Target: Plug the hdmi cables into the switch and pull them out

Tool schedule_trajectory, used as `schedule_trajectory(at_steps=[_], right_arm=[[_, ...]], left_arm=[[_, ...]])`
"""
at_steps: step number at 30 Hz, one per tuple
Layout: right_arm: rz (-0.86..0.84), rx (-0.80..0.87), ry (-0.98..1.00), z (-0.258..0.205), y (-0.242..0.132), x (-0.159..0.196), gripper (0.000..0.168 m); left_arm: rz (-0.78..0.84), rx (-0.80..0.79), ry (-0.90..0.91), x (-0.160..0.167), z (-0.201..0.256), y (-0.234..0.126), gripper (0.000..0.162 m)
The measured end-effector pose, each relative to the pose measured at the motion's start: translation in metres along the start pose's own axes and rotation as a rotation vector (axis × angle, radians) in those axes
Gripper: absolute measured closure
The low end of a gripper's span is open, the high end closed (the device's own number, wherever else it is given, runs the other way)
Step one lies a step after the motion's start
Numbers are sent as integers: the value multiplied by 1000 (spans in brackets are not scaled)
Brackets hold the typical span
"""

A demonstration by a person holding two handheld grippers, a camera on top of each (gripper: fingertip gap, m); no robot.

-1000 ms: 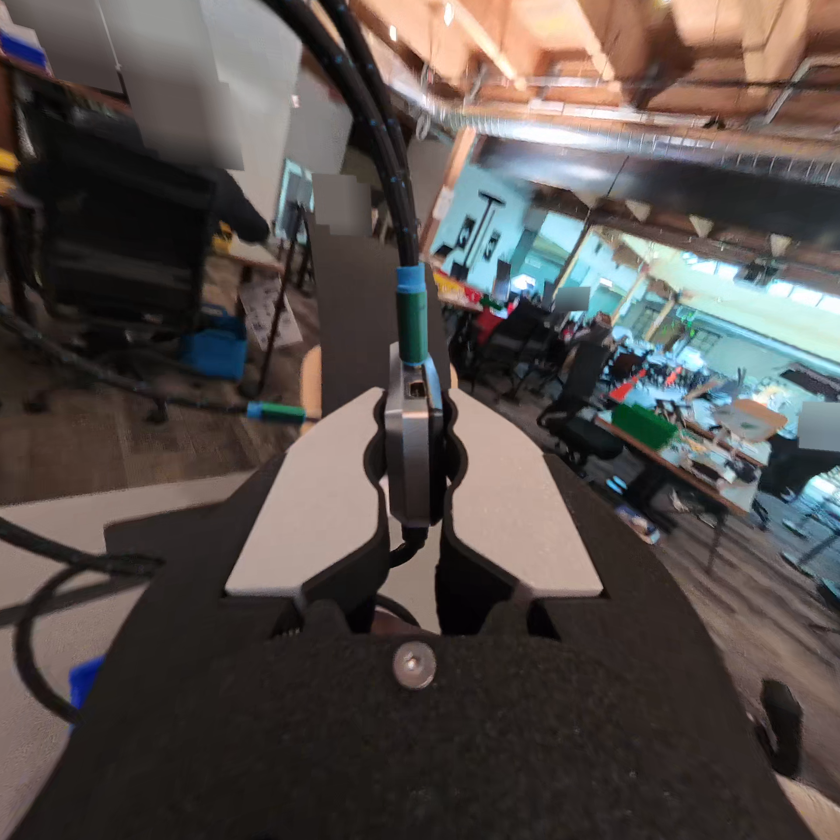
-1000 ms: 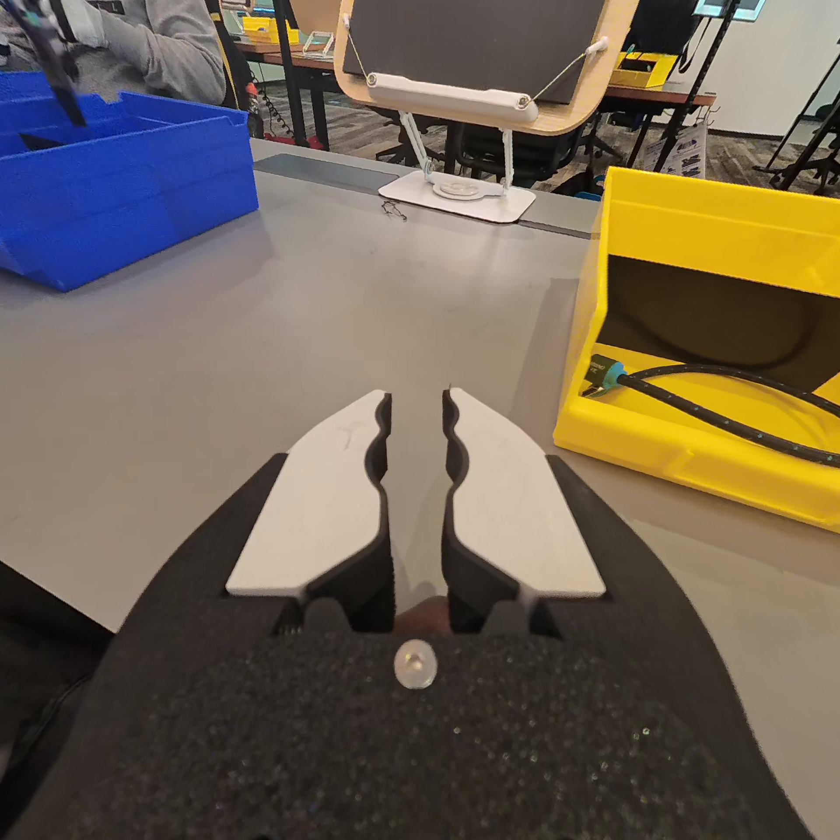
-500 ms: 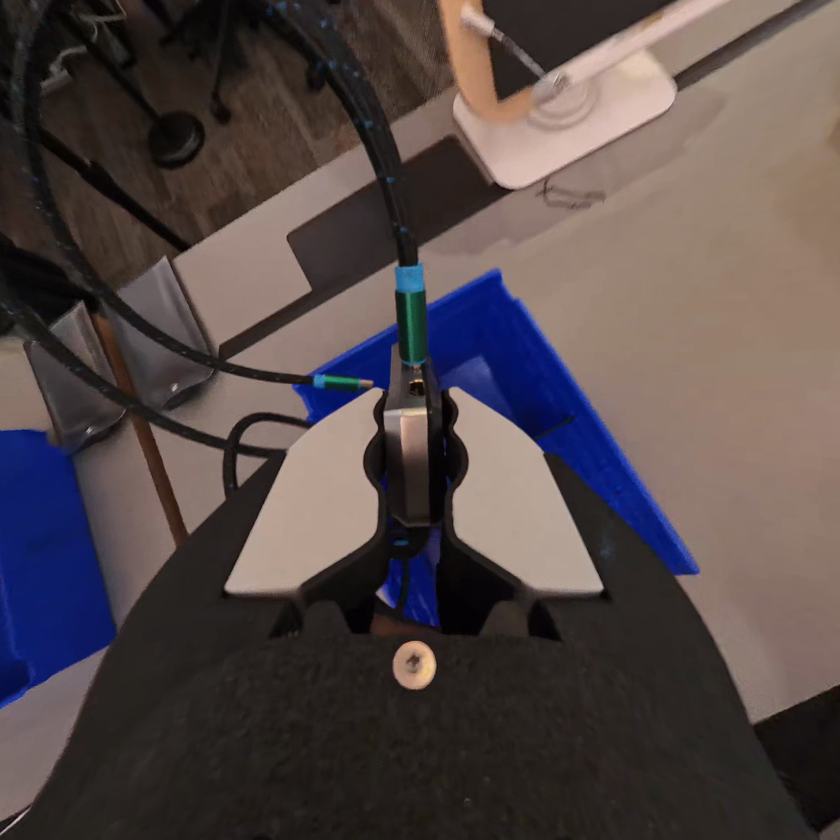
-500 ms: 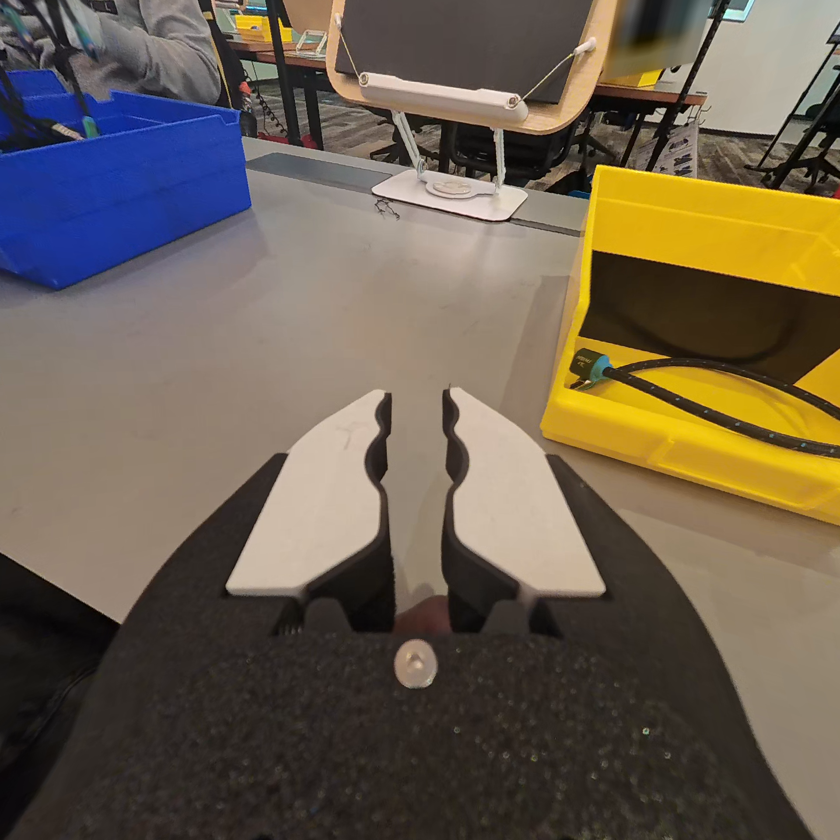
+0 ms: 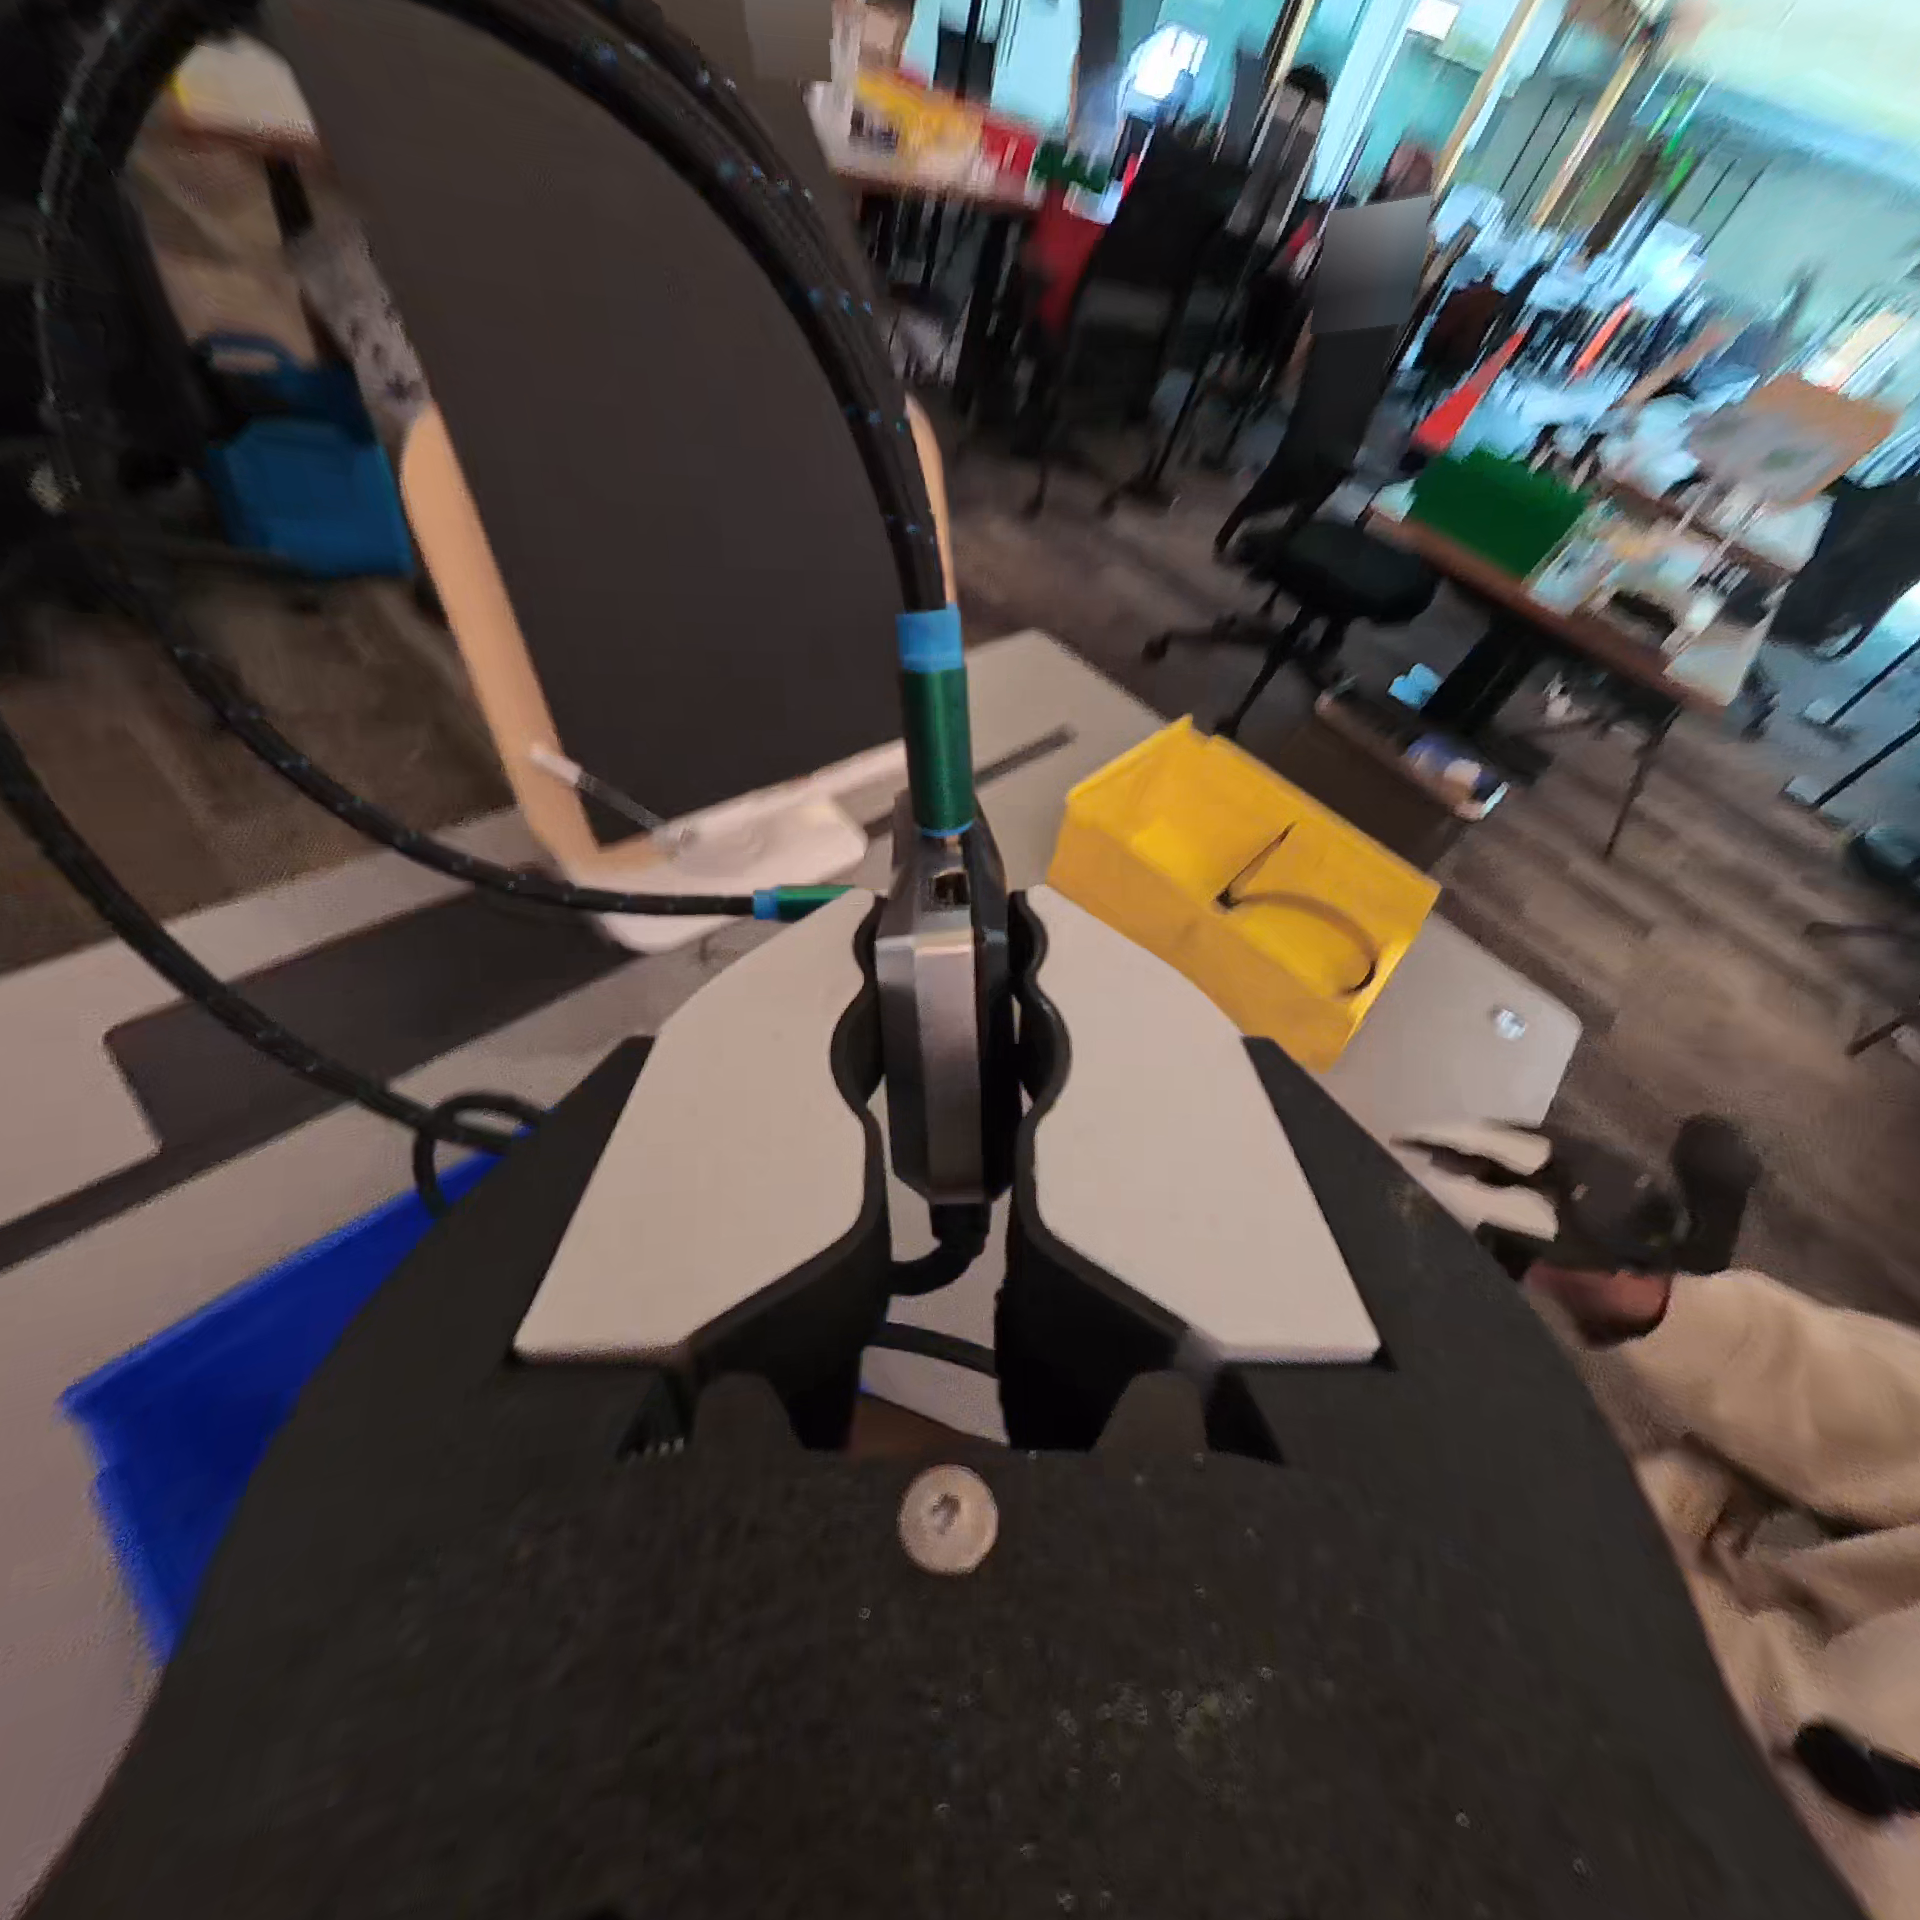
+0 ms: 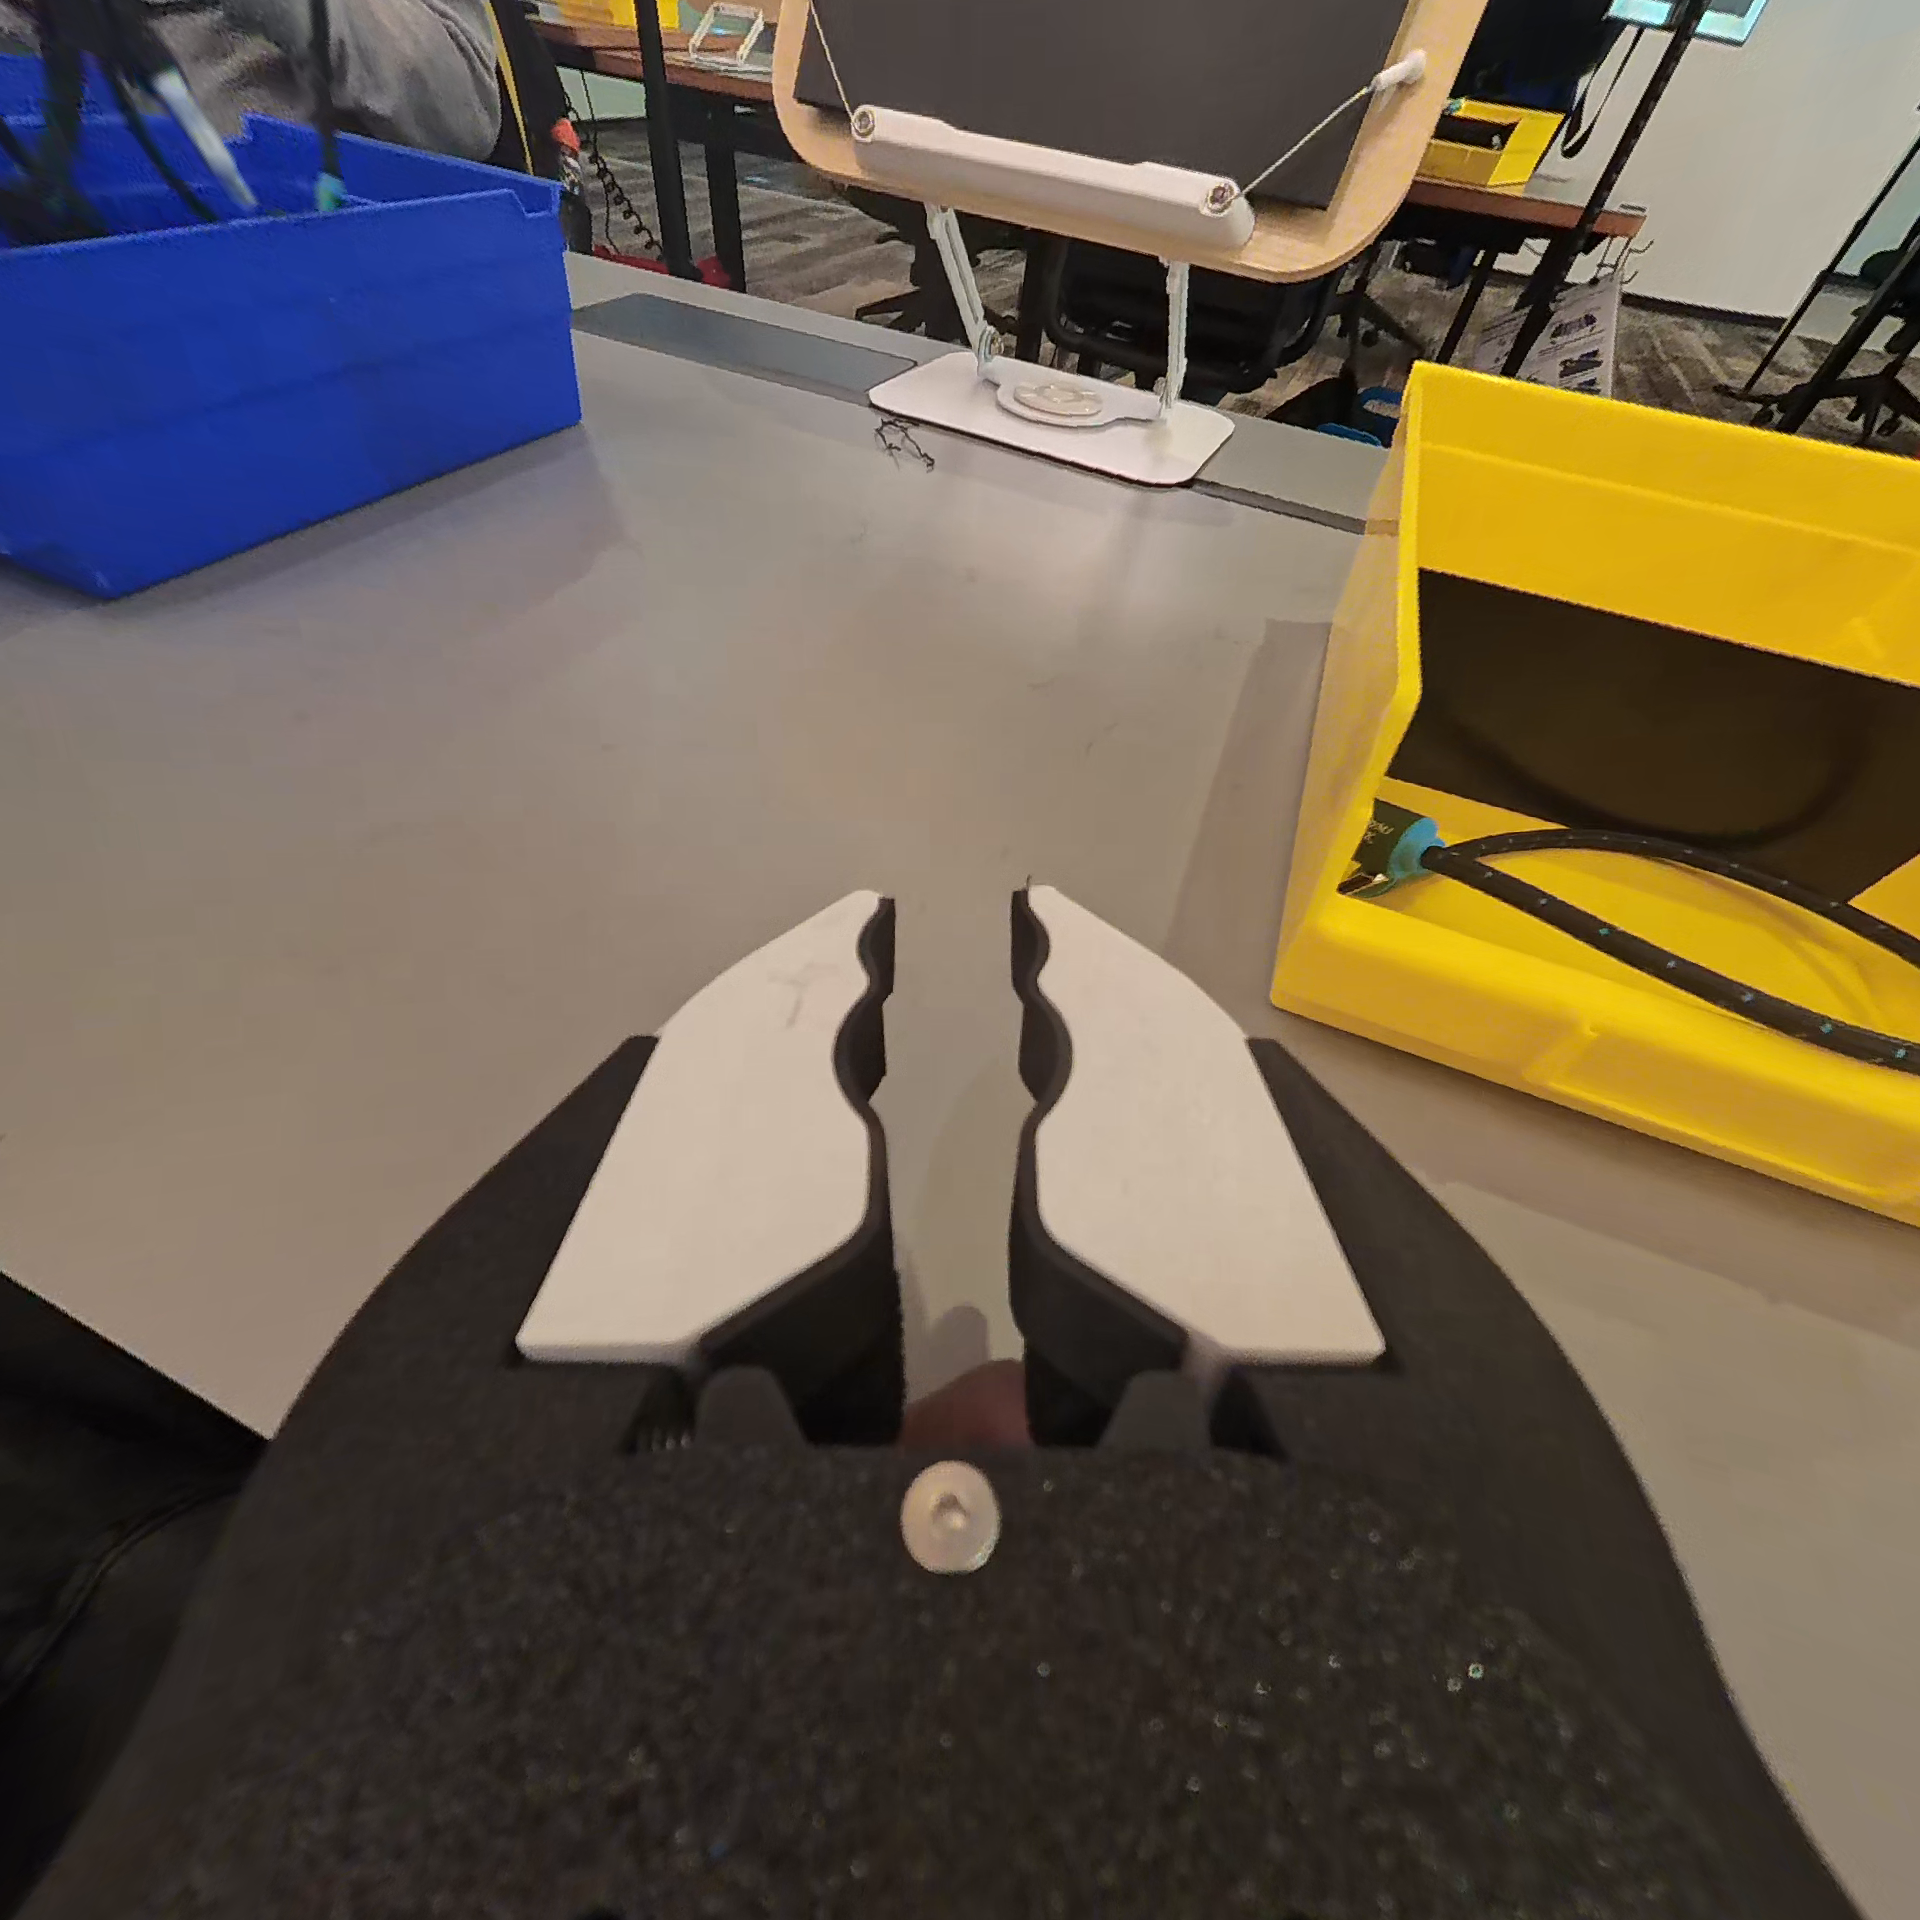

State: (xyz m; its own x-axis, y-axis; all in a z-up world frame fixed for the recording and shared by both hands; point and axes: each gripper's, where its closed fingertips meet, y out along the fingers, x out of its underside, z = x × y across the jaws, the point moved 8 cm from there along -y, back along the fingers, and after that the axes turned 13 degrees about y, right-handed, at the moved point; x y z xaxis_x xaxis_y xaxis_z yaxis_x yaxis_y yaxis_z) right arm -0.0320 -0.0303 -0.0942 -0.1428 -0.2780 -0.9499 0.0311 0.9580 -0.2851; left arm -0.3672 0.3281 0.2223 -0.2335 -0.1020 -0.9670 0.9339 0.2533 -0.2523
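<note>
1. The left gripper (image 5: pixel 943 914) is clamped edge-on around the switch (image 5: pixel 930 1049), a thin grey and black slab that stands upright between the two fingers and pokes a little past their tips.
2. A thin black lead leaves the near end of the switch and curls down into the gap between the finger bases.
3. One HDMI cable's green plug (image 5: pixel 935 748), with a blue collar, sits in the far end of the switch, and its black braided cable (image 5: pixel 831 301) arcs up and over to the left.
4. A second green plug (image 5: pixel 800 900) on another braided cable hangs just left of the switch, beside the left fingertip; whether it is seated cannot be told.
5. Below the left gripper lies a corner of the blue bin (image 5: pixel 239 1351) on the grey table (image 5: pixel 62 1049).
6. The right gripper (image 6: pixel 953 902) hovers low over the table with its fingers apart and nothing between them.
7. To its right stands the yellow bin (image 6: pixel 1558 1049), holding a third braided cable whose teal-collared plug (image 6: pixel 1392 840) lies in the bin's near-left corner.
8. Farther off stands a wood-framed dark panel on a white stand (image 6: pixel 1049 410).
</note>
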Motion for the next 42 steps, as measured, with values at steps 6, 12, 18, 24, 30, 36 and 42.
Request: schedule_trajectory(at_steps=[6, 12, 18, 24, 30, 36, 42], right_arm=[[10, 8, 1, 3, -3, -1, 148], [6, -16, 22, 2, -2, 1, 147], [-26, -50, -25, -10, 3, 6, 145], [-26, -49, -27, -11, 3, 6, 145], [-25, -46, -35, -11, 1, 6, 145], [-27, -68, -41, -19, 1, 6, 144], [51, -148, 13, -28, -2, -35, 140]], left_arm=[[141, -33, 55, -40, 10, -5, 141], [36, -17, 182, -42, 41, 8, 141], [174, 13, 252, -74, 68, -20, 141], [248, -114, 364, -119, 71, -62, 141], [199, -185, 399, -105, 88, -57, 141], [156, -344, 458, -53, 129, -4, 141], [291, -303, 345, 1, 176, 62, 141]])
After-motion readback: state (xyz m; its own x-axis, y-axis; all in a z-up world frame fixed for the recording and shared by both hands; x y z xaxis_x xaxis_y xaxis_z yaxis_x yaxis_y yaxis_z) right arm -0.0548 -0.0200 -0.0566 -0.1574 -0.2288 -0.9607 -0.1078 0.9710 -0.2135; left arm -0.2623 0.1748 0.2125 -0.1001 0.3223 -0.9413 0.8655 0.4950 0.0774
